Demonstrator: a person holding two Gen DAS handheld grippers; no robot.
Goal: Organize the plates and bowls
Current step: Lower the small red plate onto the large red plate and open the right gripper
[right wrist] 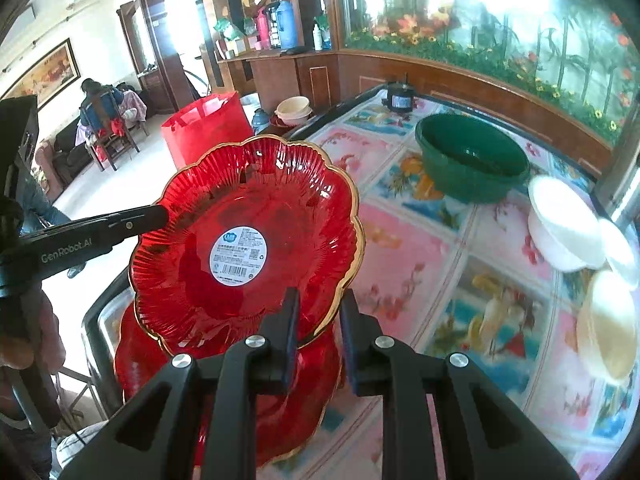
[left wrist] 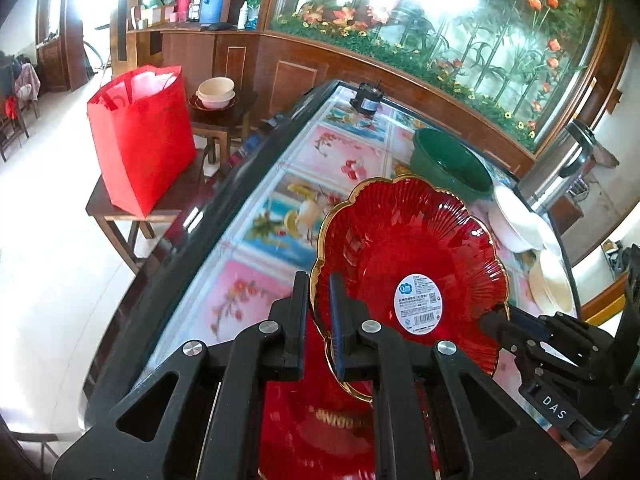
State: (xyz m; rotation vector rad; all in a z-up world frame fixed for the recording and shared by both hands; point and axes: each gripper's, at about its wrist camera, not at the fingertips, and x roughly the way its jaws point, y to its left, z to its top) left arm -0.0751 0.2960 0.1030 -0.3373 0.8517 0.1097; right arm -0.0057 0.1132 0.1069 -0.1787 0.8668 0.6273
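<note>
A red gold-rimmed scalloped plate with a white barcode sticker is held tilted above another red plate on the table. My left gripper is shut on its left rim. My right gripper straddles the plate's near-right rim, jaws a little apart; the rim touches the left pad. The right gripper also shows in the left wrist view at the plate's right rim. The lower red plate lies under it. A green bowl and white bowls stand further on.
The glass-topped table has a floral cloth under the glass. A cream bowl sits at the right edge. A small black device stands at the far end. A red bag and stacked bowls sit on side tables to the left.
</note>
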